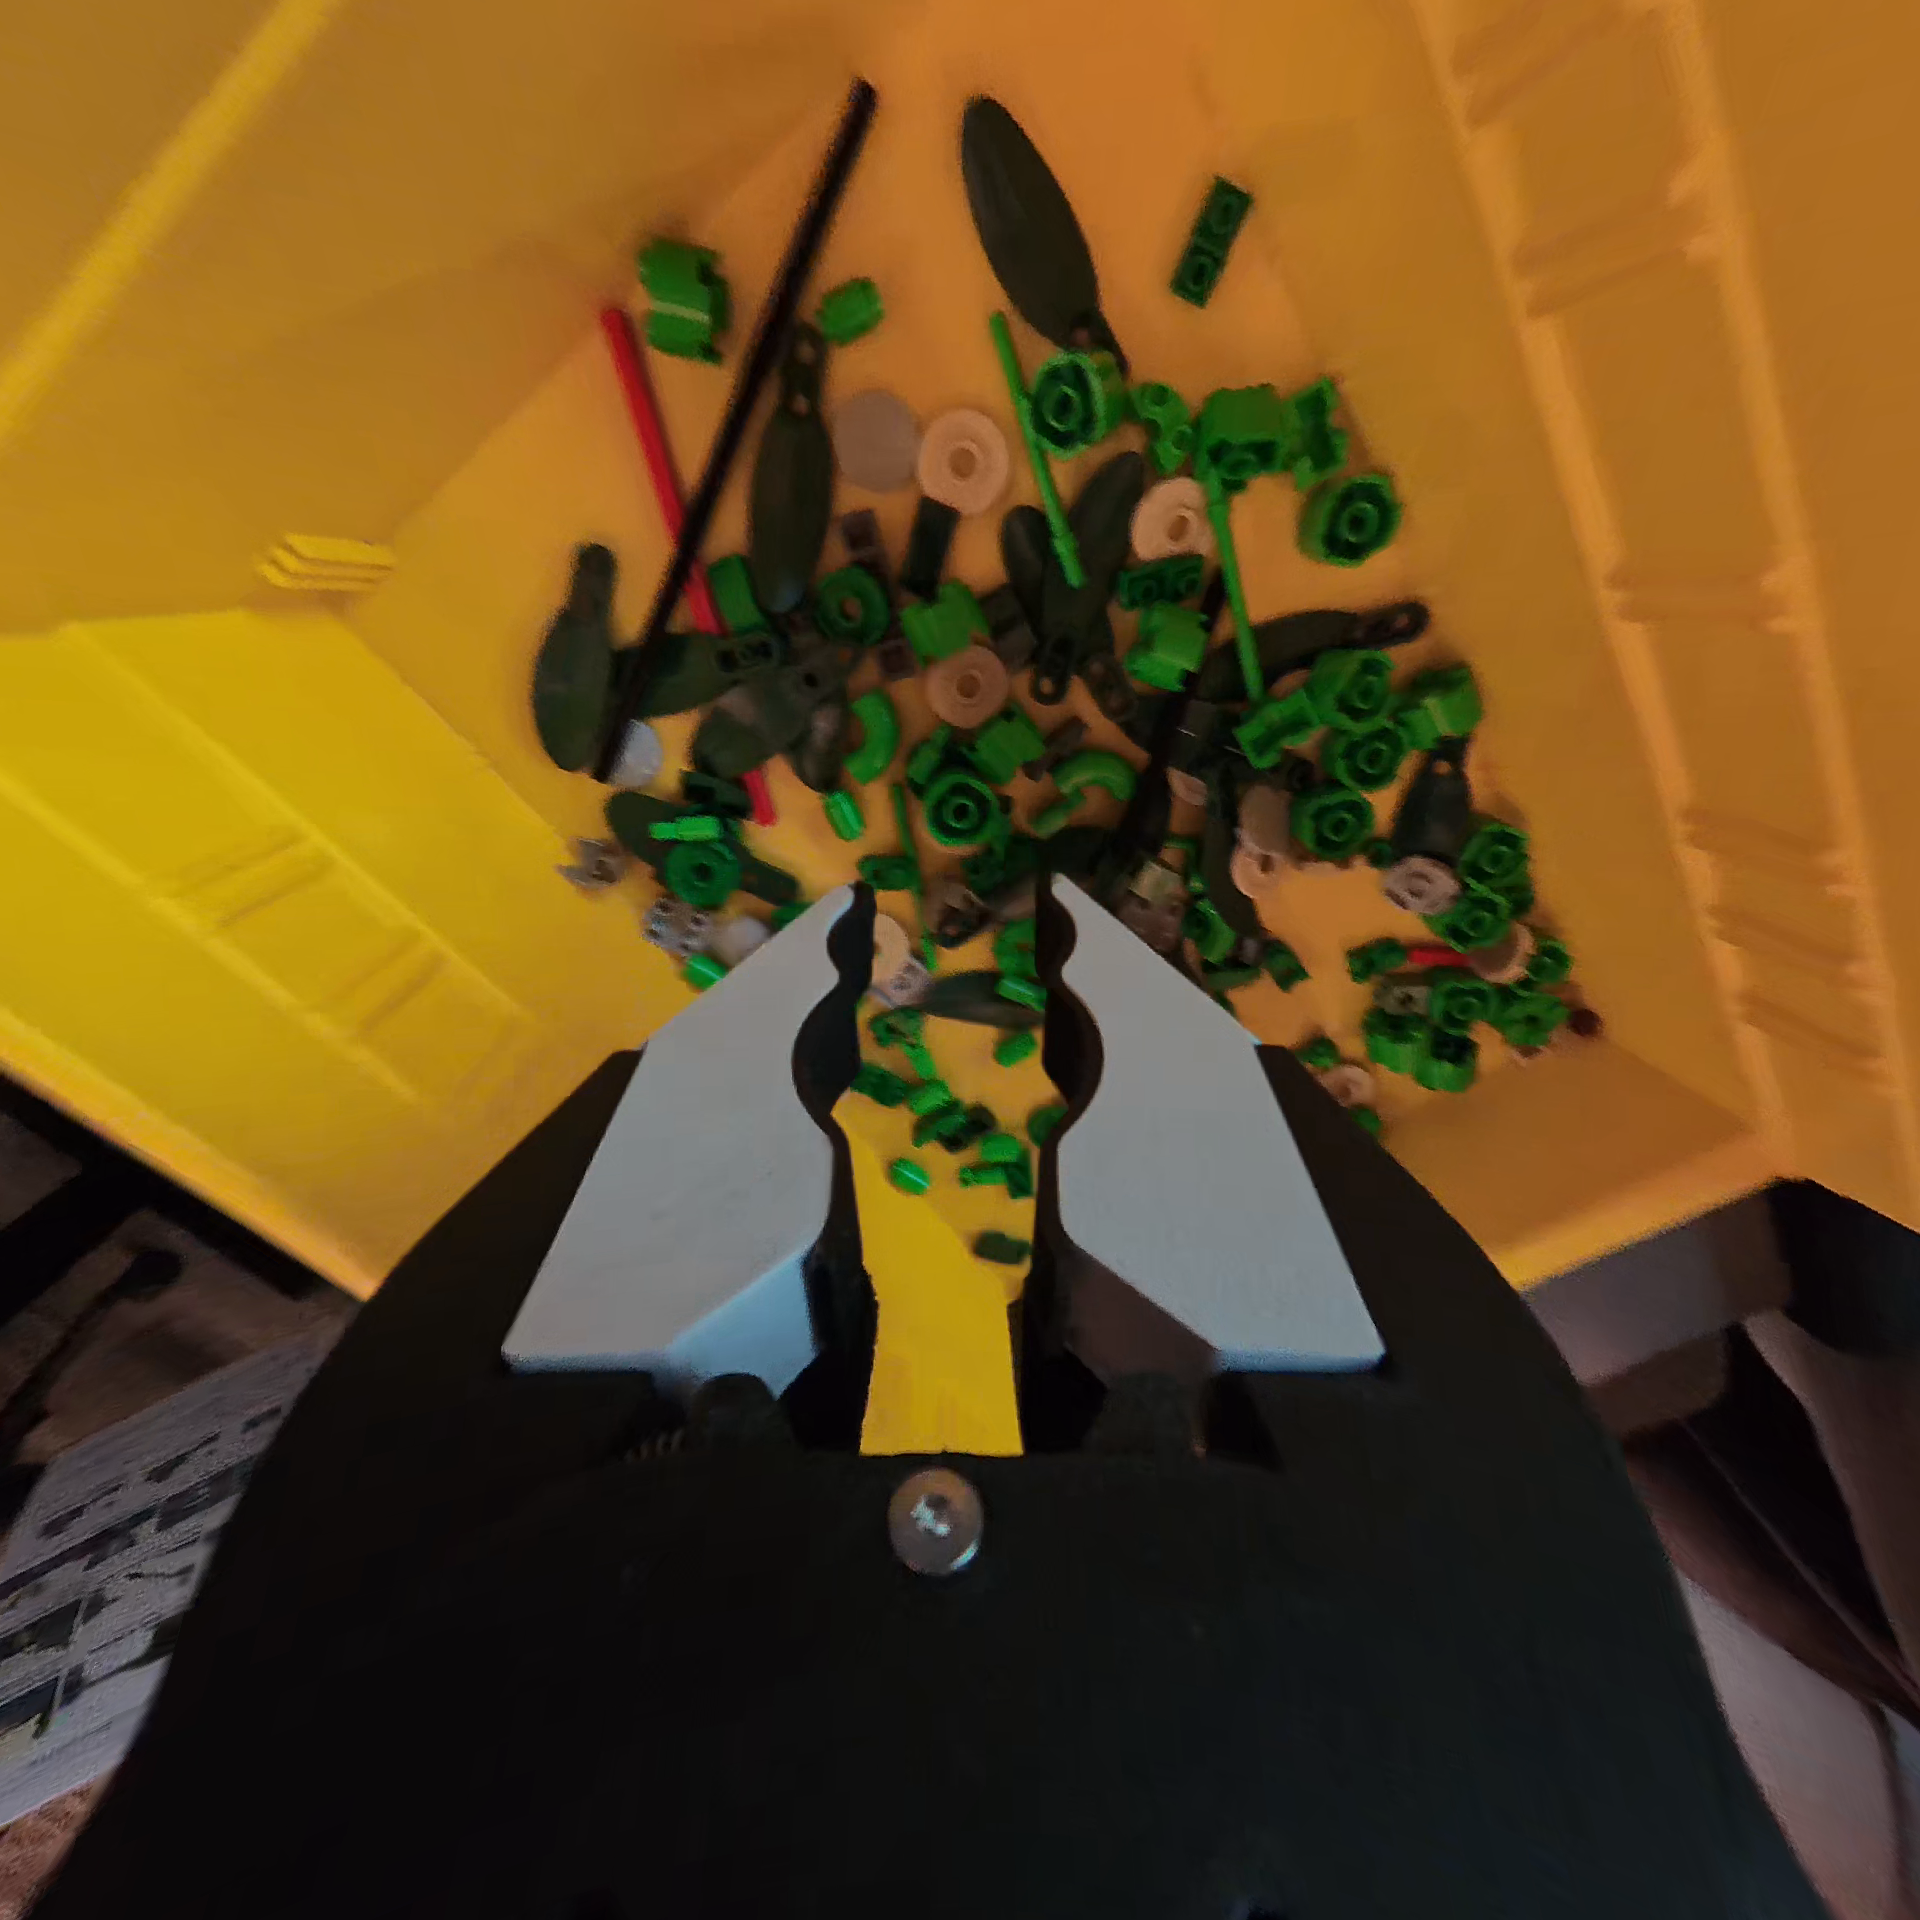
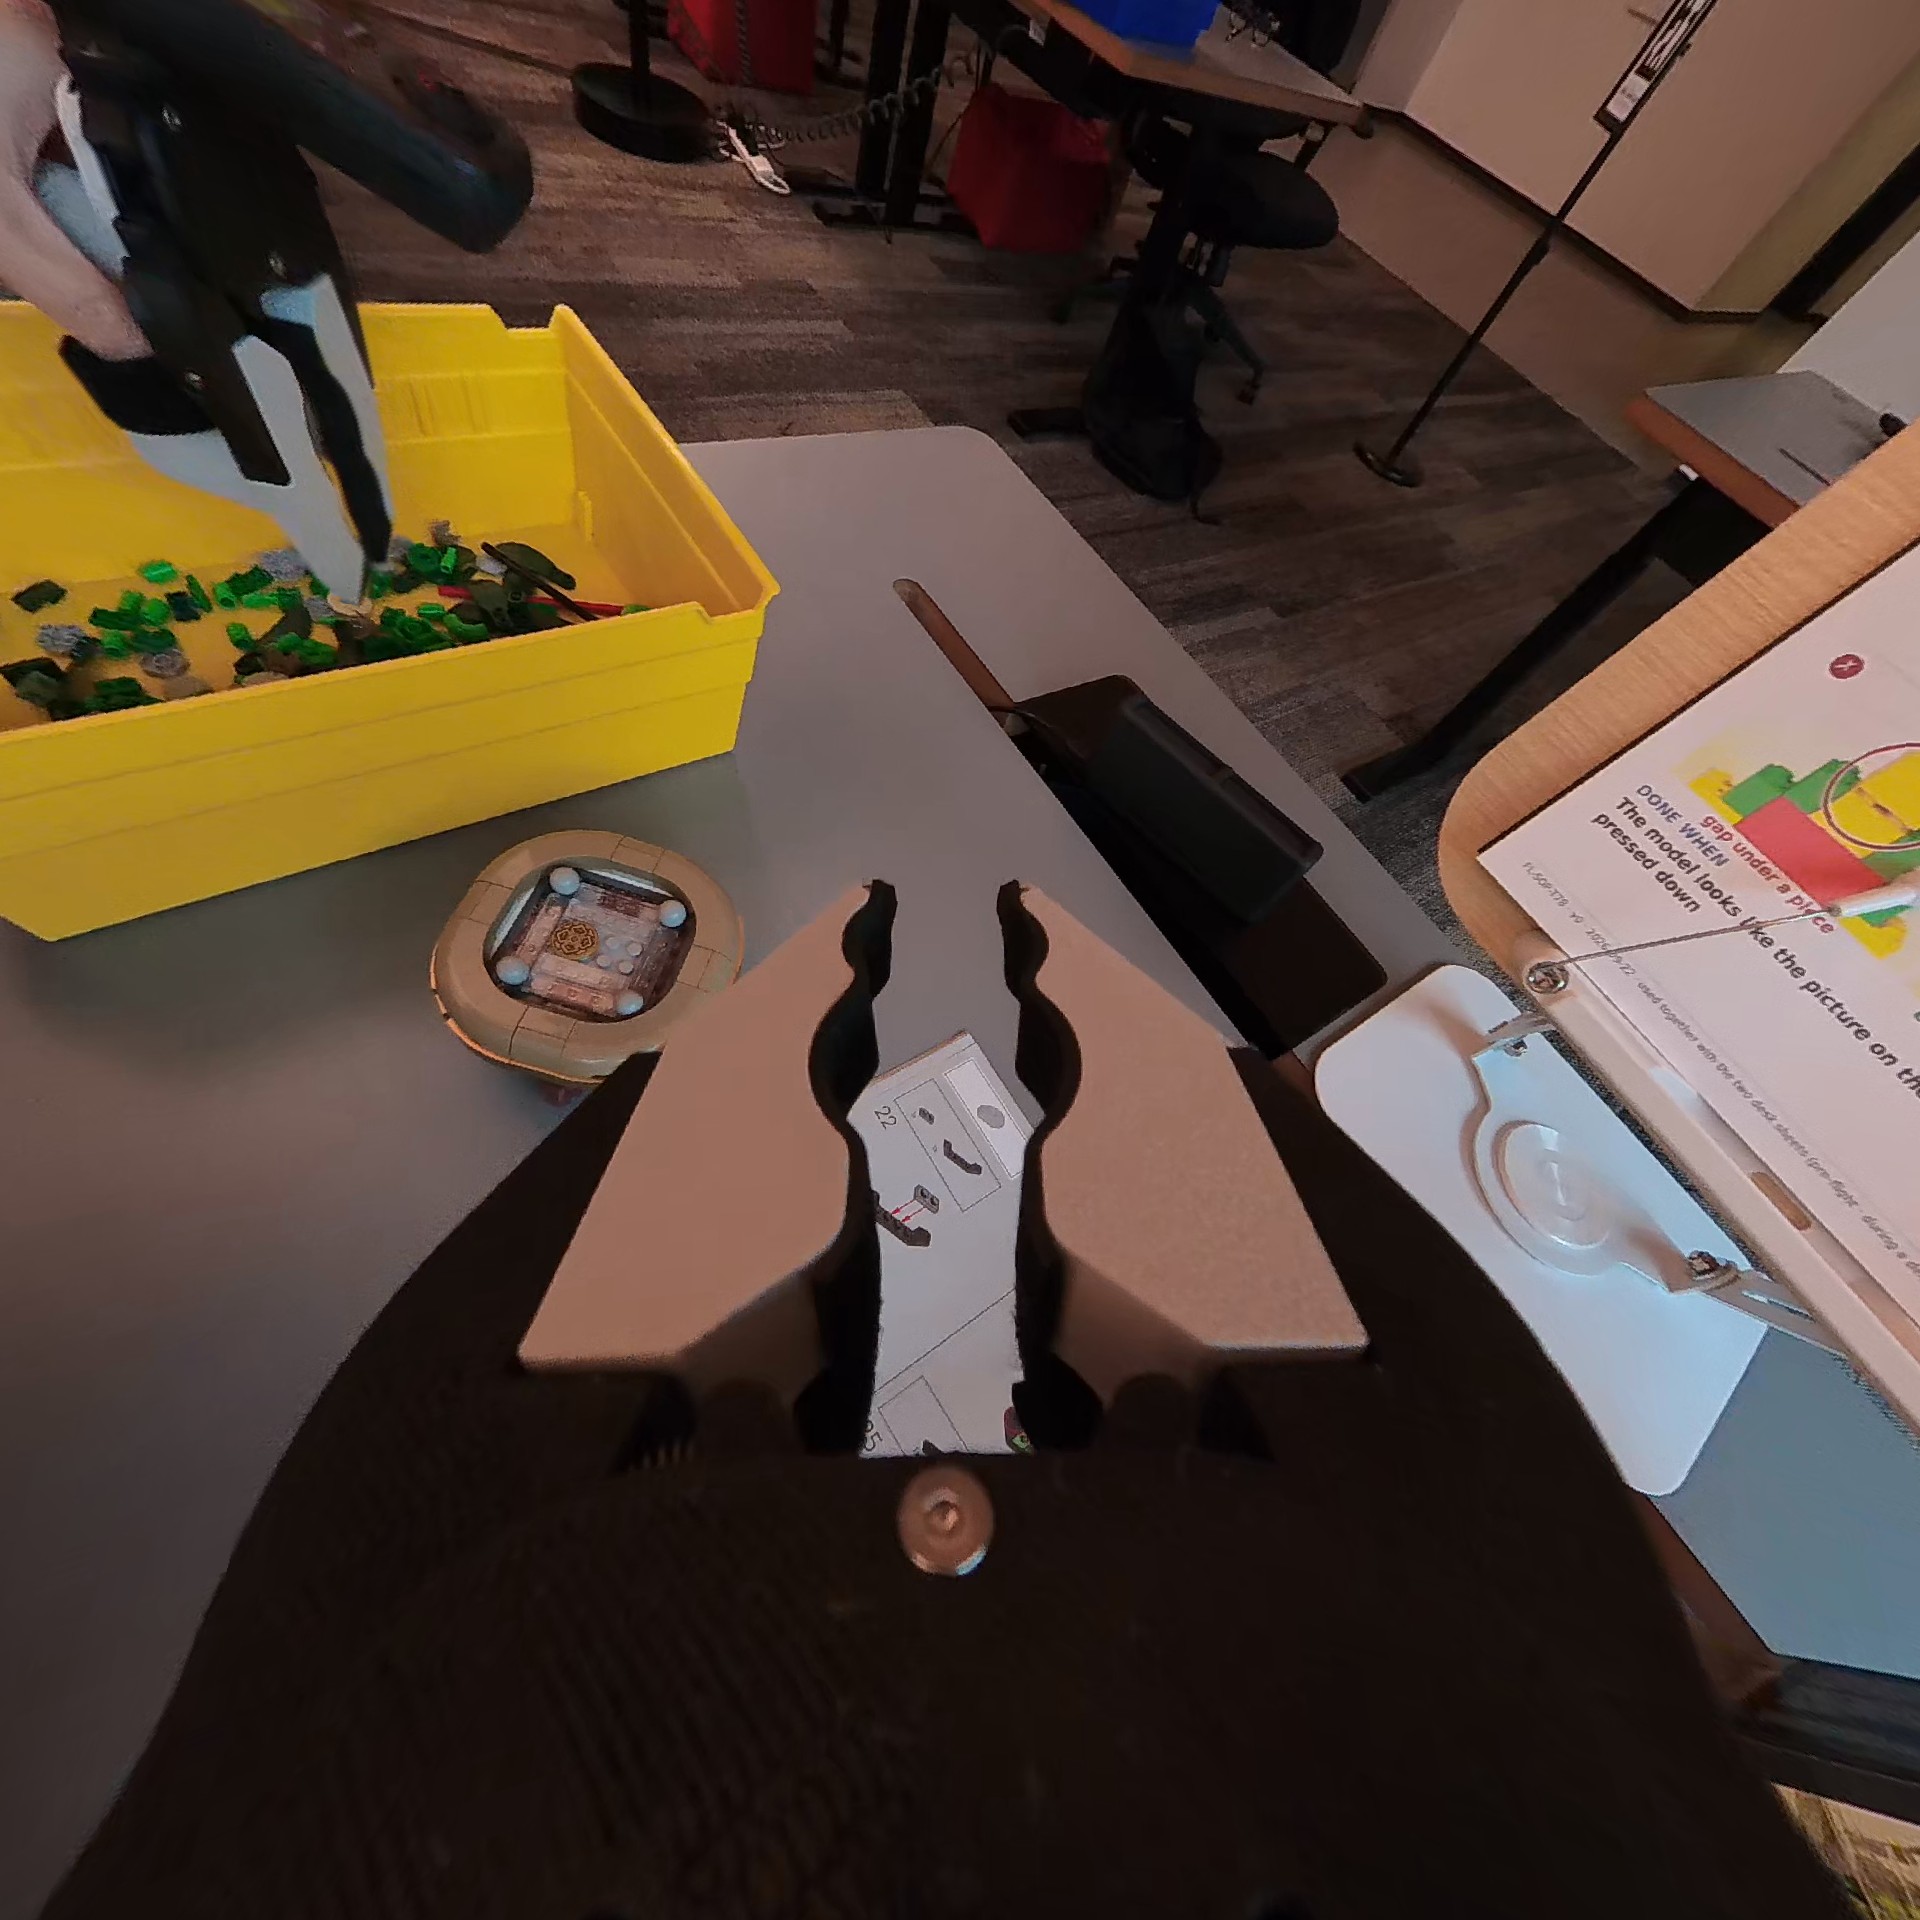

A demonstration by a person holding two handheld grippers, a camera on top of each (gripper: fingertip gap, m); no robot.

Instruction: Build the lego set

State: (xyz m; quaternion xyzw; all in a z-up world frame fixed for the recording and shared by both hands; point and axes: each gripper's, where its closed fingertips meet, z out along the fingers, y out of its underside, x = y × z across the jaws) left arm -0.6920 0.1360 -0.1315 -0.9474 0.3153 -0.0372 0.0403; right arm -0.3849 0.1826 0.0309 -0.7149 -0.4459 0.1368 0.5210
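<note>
1. My left gripper [image 1: 951,894] is tipped down into the yellow bin [image 2: 644,665], its tips just above the heap of loose lego pieces [image 1: 1039,675]; its jaws stand a little apart with nothing between them.
2. The pieces lie across the bin floor: bright green rounds and curved bits, dark green leaf shapes, pale tan discs, a long black rod [image 1: 748,405] and a red rod [image 1: 665,468] that cross each other.
3. From the right wrist view, a hand [image 2: 42,197] holds that left gripper [image 2: 358,582] by its black handle.
4. My right gripper [image 2: 940,894] hangs over the grey surface [image 2: 260,1091], jaws apart and empty.
5. Between those jaws shows an instruction sheet [image 2: 935,1174] lying on the surface.
6. The part-built model [image 2: 587,956], a rounded tan base with a square patterned recess and four pale studs, sits on the surface just in front of the bin, to the left of my right jaws.
7. At the right edge, a printed page rests on a wooden stand [image 2: 1538,790].
</note>
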